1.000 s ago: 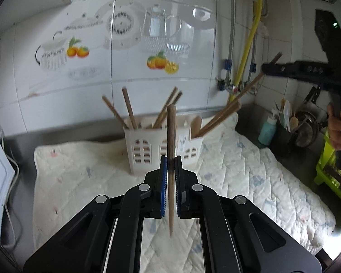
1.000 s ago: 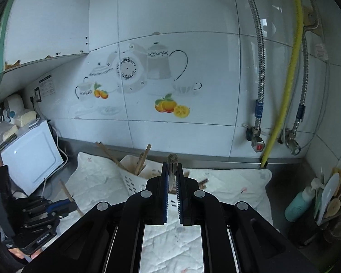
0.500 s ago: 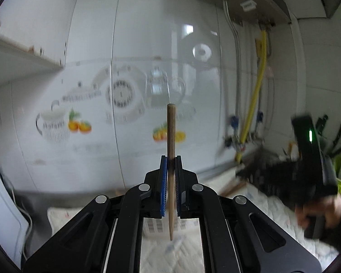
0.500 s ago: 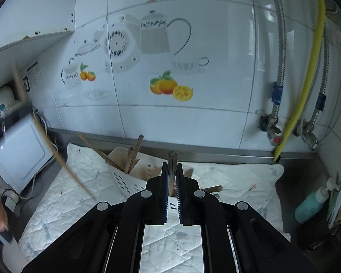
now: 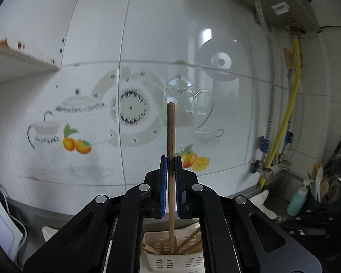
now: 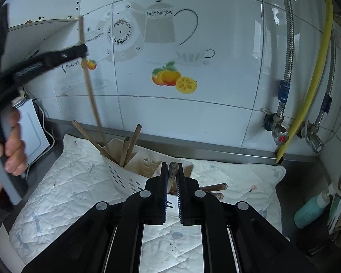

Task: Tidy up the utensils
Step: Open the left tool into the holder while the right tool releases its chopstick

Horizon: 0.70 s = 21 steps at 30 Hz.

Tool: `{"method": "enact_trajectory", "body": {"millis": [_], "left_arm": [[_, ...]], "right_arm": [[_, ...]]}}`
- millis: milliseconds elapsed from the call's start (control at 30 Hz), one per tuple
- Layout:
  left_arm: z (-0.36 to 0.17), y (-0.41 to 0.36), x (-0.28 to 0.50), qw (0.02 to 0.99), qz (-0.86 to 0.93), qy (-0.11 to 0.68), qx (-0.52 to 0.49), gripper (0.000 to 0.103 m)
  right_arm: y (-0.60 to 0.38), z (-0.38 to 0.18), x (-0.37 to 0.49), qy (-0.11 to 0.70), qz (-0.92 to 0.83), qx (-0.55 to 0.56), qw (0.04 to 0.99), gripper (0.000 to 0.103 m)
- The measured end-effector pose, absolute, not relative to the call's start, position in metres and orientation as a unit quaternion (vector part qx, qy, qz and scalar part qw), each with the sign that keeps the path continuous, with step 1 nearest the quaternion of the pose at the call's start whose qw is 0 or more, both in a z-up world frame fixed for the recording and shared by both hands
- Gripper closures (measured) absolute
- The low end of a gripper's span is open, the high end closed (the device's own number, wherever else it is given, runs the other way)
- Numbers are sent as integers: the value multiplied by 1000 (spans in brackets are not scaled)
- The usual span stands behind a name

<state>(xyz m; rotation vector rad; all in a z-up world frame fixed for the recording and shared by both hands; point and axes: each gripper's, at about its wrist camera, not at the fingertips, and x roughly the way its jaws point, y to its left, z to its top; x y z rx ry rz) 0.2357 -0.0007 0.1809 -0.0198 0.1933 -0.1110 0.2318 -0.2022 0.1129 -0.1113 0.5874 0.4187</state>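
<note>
My left gripper (image 5: 170, 161) is shut on a wooden chopstick (image 5: 171, 136) held upright, its lower tip down inside the white slotted utensil holder (image 5: 170, 261) among other chopsticks. From the right wrist view the left gripper (image 6: 79, 51) is above and left of the holder (image 6: 134, 170), the chopstick (image 6: 91, 91) slanting down into its left compartment. My right gripper (image 6: 171, 168) is shut on a wooden chopstick (image 6: 172, 173) just in front of the holder. Two more chopsticks (image 6: 213, 187) lie on the cloth.
A white quilted cloth (image 6: 68, 193) covers the counter. A tiled wall (image 6: 193, 91) with gas hoses (image 6: 307, 95) stands behind. A teal soap bottle (image 6: 311, 209) and a utensil pot (image 5: 327, 188) are at the right. A white appliance (image 6: 31, 132) is at the left.
My left gripper has risen and moved over the holder, bringing its chopstick tip down into it. My right gripper has come closer to the holder, still holding its chopstick.
</note>
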Motion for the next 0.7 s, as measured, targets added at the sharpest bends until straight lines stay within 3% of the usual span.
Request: {"method": "enact_trajectory", "body": {"millis": [233,300,433,500,567,700], "left_arm": [[154,6,252,989,-55,133,-20,97],[151,6,250,989,-54,136,-16,97],[154,6,237,990,-58,129,-14,95],[158,7,228,990,-59,127,-13,90],[161,8,215,991,-57,120,-14,77],[162,15,186,991,-52,118,-22,68]], "right_arm": [[-203,114,224,275,211,-50,937,94],[-204,115,219,272,212,-45,938,87],[-206,114,208,267,208,-46,940,84],[-210,113,201,268,207,-36,940,77],[-213,111,194,269,206,-28,941,72],[-218,105,175,268,196,-20,943,62]]}}
